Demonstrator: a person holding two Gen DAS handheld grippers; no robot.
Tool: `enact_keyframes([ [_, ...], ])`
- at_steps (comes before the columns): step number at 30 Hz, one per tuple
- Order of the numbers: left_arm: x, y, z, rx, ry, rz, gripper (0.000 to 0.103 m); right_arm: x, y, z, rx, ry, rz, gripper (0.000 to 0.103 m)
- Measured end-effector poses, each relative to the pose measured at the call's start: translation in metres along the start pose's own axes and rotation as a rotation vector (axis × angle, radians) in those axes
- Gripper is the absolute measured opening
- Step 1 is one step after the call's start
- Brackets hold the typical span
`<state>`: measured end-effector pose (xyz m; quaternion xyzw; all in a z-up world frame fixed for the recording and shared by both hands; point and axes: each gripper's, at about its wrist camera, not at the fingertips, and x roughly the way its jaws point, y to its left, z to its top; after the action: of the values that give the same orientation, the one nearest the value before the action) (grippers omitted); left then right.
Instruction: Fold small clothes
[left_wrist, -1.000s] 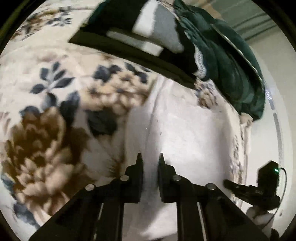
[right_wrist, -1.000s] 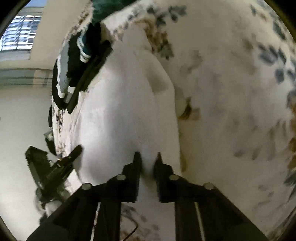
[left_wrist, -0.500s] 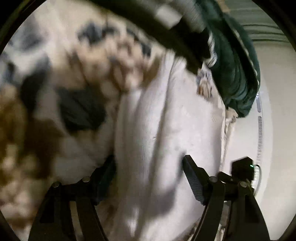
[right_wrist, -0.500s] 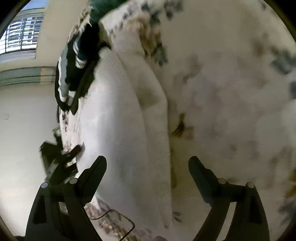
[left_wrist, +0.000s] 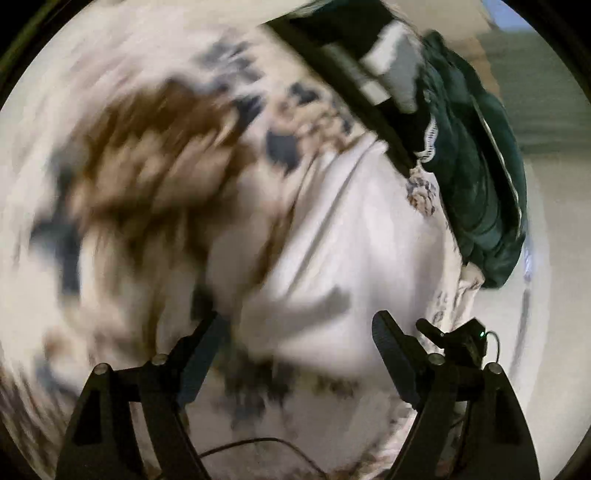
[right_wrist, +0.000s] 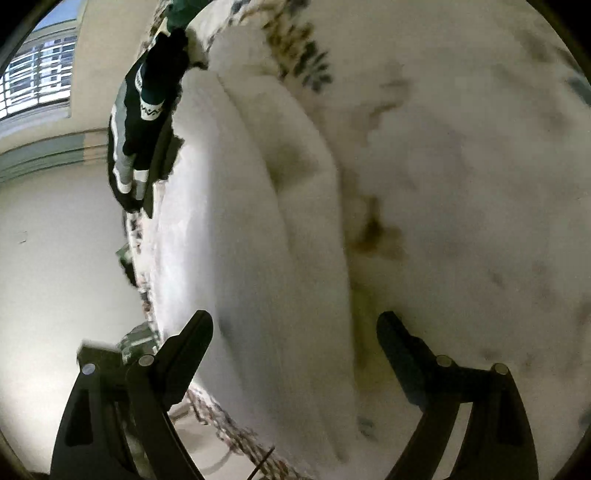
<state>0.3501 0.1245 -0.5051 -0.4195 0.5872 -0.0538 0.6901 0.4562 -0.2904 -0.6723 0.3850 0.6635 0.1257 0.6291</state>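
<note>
Floral bedding (left_wrist: 155, 155) in cream, brown and navy covers the bed, with pale walls and a barred window (right_wrist: 35, 79) behind. On it lies the white garment (right_wrist: 255, 221), a thick, soft, fleecy piece folded lengthwise into a long band with a ridge down its middle. Its long axis runs straight away from both grippers, toward the dark striped clothes (left_wrist: 373, 66) and green garment (left_wrist: 476, 177) heaped at its far end. The near end sits directly ahead of the right gripper (right_wrist: 295, 328), between its wide-open, empty jaws. The left gripper (left_wrist: 299, 328), jaws equally spread and empty, faces the same garment (left_wrist: 354, 243) slightly off-centre. Right looks nearer, I judge.
</note>
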Motion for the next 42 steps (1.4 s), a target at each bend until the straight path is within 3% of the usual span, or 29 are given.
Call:
enact_keyframes([
  [2,0.021,0.016,-0.014,-0.097,0.05,-0.086,0.081,-0.011,-0.002,-0.011,0.018,-0.02,0.0,0.092],
  [3,0.032,0.018,-0.016,-0.131,0.063,-0.092,0.081,-0.015,-0.004,-0.017,0.032,-0.027,-0.003,0.092],
  [4,0.043,0.021,-0.014,-0.161,0.047,-0.097,0.081,-0.016,-0.007,-0.021,0.045,-0.028,0.001,0.092],
  [5,0.048,0.021,-0.01,-0.158,0.026,-0.135,0.081,-0.015,-0.008,-0.022,0.061,-0.029,0.01,0.092],
  [8,0.065,0.022,0.009,-0.125,-0.071,-0.145,0.079,-0.007,-0.015,-0.019,0.072,-0.021,0.022,0.092],
  [9,0.067,0.024,0.013,-0.133,-0.106,-0.148,0.06,-0.004,-0.019,-0.019,0.067,-0.01,0.023,0.092],
  [10,0.066,0.027,0.017,-0.147,-0.135,-0.174,0.052,0.001,-0.019,-0.015,0.059,-0.003,0.011,0.092],
  [11,0.061,0.029,0.021,-0.156,-0.161,-0.212,0.038,0.005,-0.017,-0.012,0.051,-0.004,0.007,0.092],
  [12,0.056,0.028,0.023,-0.142,-0.172,-0.21,0.037,0.007,-0.018,-0.009,0.042,0.003,0.012,0.092],
  [15,0.044,0.024,0.026,-0.106,-0.114,-0.213,0.039,0.005,-0.014,-0.005,0.019,0.0,0.006,0.092],
  [16,0.035,0.019,0.029,-0.057,-0.099,-0.169,0.044,0.004,-0.013,-0.004,0.015,0.002,0.003,0.092],
  [18,0.024,0.007,0.037,0.033,-0.114,-0.111,0.069,0.006,-0.01,-0.002,0.018,0.004,0.023,0.092],
  [21,0.027,-0.007,0.061,0.168,-0.114,-0.117,0.072,0.011,-0.013,0.003,0.018,0.022,0.051,0.092],
  [25,0.096,-0.02,0.098,0.211,0.115,-0.2,0.072,0.039,-0.011,0.017,0.013,0.068,0.111,0.1],
  [26,0.114,-0.022,0.104,0.219,0.169,-0.191,0.072,0.044,-0.01,0.019,0.009,0.079,0.12,0.101],
  [30,0.13,-0.024,0.114,0.216,0.228,-0.236,0.074,0.054,-0.005,0.027,0.009,0.102,0.148,0.1],
  [31,0.129,-0.025,0.114,0.218,0.222,-0.24,0.073,0.054,-0.003,0.028,0.006,0.097,0.159,0.098],
  [32,0.125,-0.027,0.111,0.245,0.206,-0.238,0.062,0.053,-0.002,0.028,0.004,0.082,0.173,0.078],
  [33,0.121,-0.029,0.107,0.27,0.191,-0.224,0.034,0.054,0.0,0.028,0.006,0.072,0.17,0.061],
  [36,0.106,-0.036,0.102,0.293,0.134,-0.217,0.028,0.052,0.009,0.024,0.009,0.045,0.174,0.048],
  [42,0.072,-0.072,0.1,0.33,0.08,-0.261,0.025,0.019,0.041,0.015,-0.049,0.007,0.163,0.044],
])
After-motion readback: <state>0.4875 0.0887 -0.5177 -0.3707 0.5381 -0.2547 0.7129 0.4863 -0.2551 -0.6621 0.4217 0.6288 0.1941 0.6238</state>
